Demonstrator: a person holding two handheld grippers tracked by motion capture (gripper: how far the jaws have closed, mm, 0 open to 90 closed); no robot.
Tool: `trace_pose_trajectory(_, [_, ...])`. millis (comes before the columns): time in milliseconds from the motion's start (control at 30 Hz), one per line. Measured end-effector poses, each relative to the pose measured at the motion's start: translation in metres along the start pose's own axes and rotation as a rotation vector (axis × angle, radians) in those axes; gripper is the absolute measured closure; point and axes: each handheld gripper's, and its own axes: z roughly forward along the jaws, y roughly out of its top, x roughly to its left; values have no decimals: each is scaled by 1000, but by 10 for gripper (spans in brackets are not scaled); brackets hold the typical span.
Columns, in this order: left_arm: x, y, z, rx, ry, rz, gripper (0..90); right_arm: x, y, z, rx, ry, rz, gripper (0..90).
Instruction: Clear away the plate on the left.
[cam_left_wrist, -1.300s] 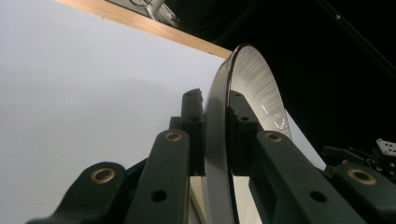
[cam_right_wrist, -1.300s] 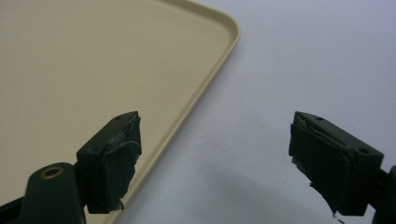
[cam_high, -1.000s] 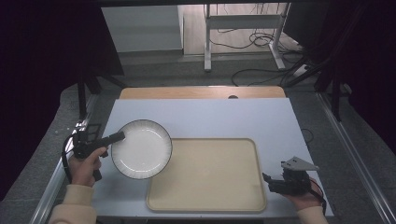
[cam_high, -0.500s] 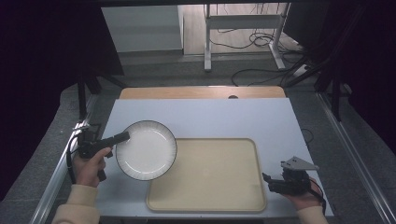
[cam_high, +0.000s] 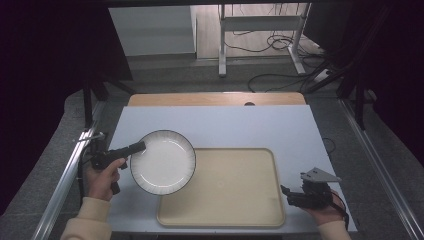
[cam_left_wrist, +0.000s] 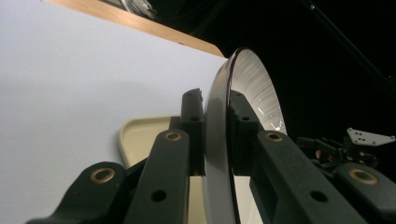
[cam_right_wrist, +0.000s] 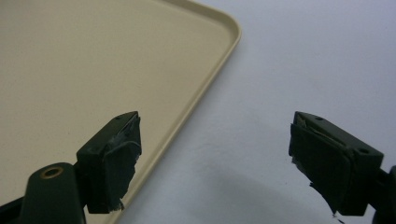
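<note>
A white plate (cam_high: 162, 162) with a dark rim hangs above the table, partly over the left edge of a beige tray (cam_high: 225, 187). My left gripper (cam_high: 139, 146) is shut on the plate's left rim. In the left gripper view the plate (cam_left_wrist: 250, 86) stands edge-on between the two black jaws, and the left gripper (cam_left_wrist: 215, 112) pinches its rim. My right gripper (cam_high: 287, 193) rests near the tray's right front corner, open with nothing in it. In the right gripper view the right gripper (cam_right_wrist: 212, 149) straddles the tray's edge (cam_right_wrist: 212, 79) with its jaws wide apart.
The white table top (cam_high: 225, 127) has bare room behind the tray. A wooden strip (cam_high: 215, 98) runs along its far edge. Metal rails (cam_high: 65, 175) flank the table on both sides. Cables lie on the floor beyond.
My left gripper has carried the plate to the right, so it now overlaps the tray's left edge. The right gripper has stayed put.
</note>
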Motion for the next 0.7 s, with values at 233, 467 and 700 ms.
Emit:
trace_pose_trajectory(233, [-10,-4,16,25,-20,21,807,0,0,0,2,0,-2,177])
trace_pose_trajectory(467, [-14,-7,25,38,-24,20,806,0,0,0,4,1,-3,177])
trace_pose_trajectory(700, [-19,-10,33,43,-18,24,804,1,0,1,2,2,-5,177])
